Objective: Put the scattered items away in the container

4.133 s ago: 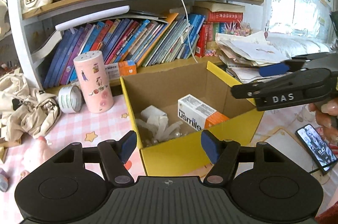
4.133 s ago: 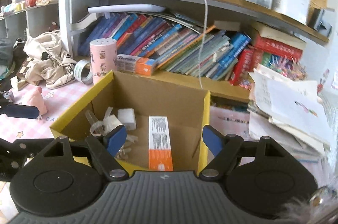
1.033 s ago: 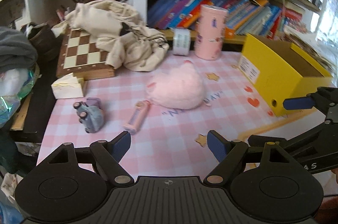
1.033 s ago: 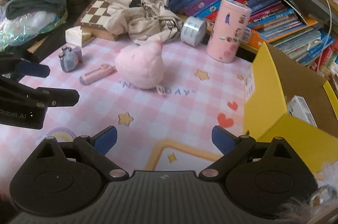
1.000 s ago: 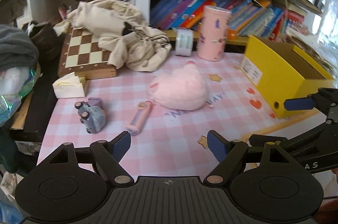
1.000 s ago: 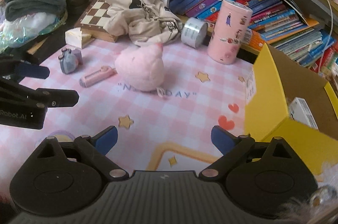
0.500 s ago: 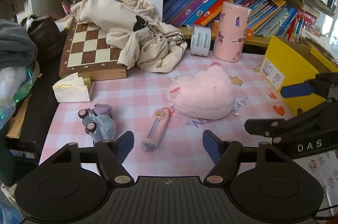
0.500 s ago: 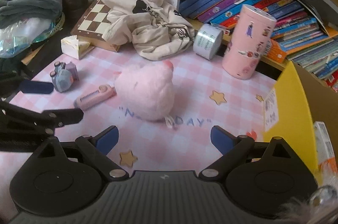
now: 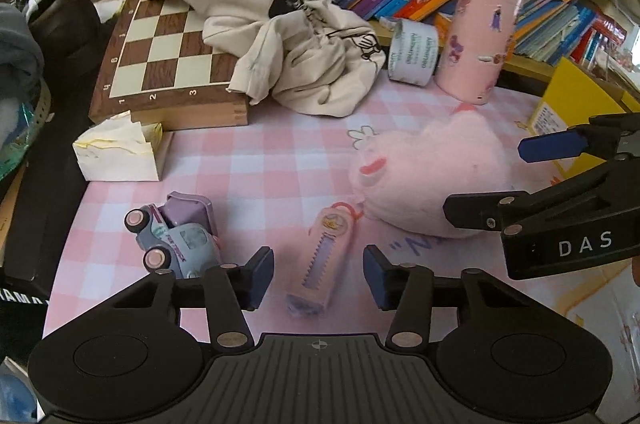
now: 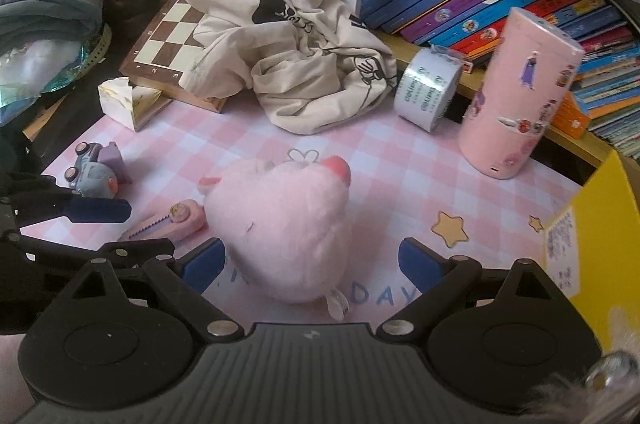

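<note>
A pink plush toy (image 10: pixel 280 224) lies on the pink checked mat, between the wide-apart fingers of my open right gripper (image 10: pixel 310 264). Beside it is a slim pink case with a toothed strip (image 9: pixel 324 260), lying lengthwise between the fingers of my open left gripper (image 9: pixel 318 278); I cannot tell whether either pad touches it. A small blue-grey toy car (image 9: pixel 176 240) rests left of that. The yellow cardboard box (image 10: pixel 600 224) stands at the right edge. In the left wrist view the right gripper (image 9: pixel 484 180) reaches over the plush (image 9: pixel 432 176).
At the back are a wooden chessboard (image 9: pixel 168 64) with a cream garment (image 9: pixel 280 36) draped over it, a tape roll (image 10: pixel 428 92), a tall pink cylinder (image 10: pixel 520 96) and a shelf of books (image 10: pixel 480 4). A tissue box (image 9: pixel 120 156) sits at the left mat edge.
Both grippers have left the yellow box and moved left and forward over the mat. The pink case now lies between the left fingers, the plush between the right ones.
</note>
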The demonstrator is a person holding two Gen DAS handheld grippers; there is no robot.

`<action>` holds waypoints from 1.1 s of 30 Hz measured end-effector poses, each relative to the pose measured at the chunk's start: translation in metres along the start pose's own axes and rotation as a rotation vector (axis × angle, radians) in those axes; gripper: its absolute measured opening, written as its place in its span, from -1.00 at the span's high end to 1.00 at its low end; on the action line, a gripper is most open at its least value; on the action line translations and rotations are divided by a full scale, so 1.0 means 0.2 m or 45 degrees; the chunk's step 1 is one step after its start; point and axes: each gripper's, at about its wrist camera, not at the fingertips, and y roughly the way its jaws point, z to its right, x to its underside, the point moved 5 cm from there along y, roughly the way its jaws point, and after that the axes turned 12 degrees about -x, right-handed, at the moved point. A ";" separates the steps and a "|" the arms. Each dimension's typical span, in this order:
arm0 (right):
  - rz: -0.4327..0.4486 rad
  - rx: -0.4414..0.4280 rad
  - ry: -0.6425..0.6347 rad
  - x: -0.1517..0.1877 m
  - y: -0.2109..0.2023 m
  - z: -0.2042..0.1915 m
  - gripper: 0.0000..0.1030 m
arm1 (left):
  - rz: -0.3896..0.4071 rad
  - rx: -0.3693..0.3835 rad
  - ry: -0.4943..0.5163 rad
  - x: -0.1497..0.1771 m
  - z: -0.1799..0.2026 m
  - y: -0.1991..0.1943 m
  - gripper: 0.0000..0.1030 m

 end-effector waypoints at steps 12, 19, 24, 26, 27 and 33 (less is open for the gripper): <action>-0.050 -0.078 -0.002 -0.05 0.18 0.00 -0.53 | 0.002 0.000 0.064 -0.02 0.02 0.07 0.20; -0.056 -0.076 0.012 -0.02 0.15 0.00 -0.29 | 0.020 0.007 0.118 -0.01 0.03 0.06 0.55; -0.056 -0.064 0.037 0.01 0.10 0.00 -0.23 | 0.006 0.032 0.100 0.00 0.02 0.04 0.56; -0.055 -0.057 0.041 0.02 0.07 0.00 -0.22 | 0.008 0.046 0.086 0.01 0.02 0.02 0.56; -0.055 -0.054 0.041 0.03 0.06 0.00 -0.22 | 0.014 0.050 0.085 0.01 0.03 0.00 0.56; -0.055 -0.042 0.050 0.11 -0.06 -0.04 -0.22 | 0.024 0.089 0.071 0.06 0.04 -0.11 0.56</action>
